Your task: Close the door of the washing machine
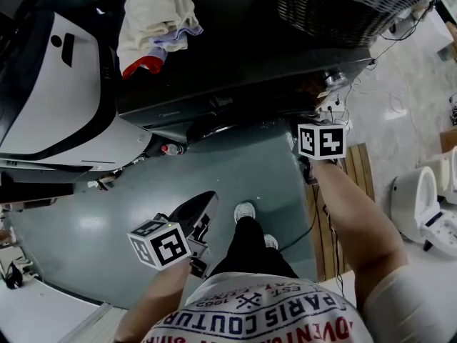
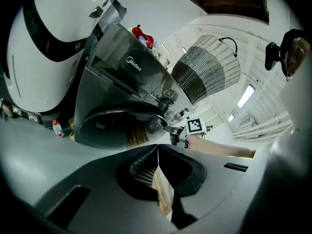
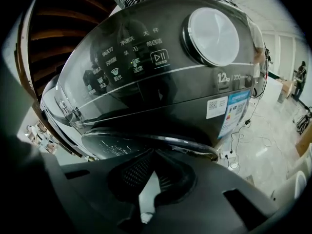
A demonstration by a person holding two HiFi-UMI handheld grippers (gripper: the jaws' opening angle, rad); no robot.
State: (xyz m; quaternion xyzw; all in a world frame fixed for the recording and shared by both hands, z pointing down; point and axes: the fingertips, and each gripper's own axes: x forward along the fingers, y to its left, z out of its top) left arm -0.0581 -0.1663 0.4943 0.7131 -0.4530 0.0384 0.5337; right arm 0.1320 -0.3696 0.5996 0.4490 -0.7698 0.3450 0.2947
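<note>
Two handheld grippers above a smooth grey-green floor [image 1: 250,170]. Low and well back from the machines, the left gripper [image 2: 157,152], ribbed black jaws pressed together at the tips with nothing between them, wooden floor slats [image 2: 163,194] visible through the gap below the tips. Far forward on an outstretched arm, the right gripper [image 3: 152,152], jaws likewise closed tip to tip and empty, just in front of the round dark door [image 3: 126,143] of the dark grey front-loading washing machine [image 3: 161,82]; contact with the door's chrome rim unclear. Door lying against the machine's front, latched or not impossible to tell. On top of the machine, a crumpled heap of cream, red and lilac laundry [image 1: 157,20] and a dark woven basket [image 2: 207,72]. Beside it, a rounded white appliance [image 1: 50,98], with a small red-capped bottle [image 2: 57,128] on the floor at their feet.
</note>
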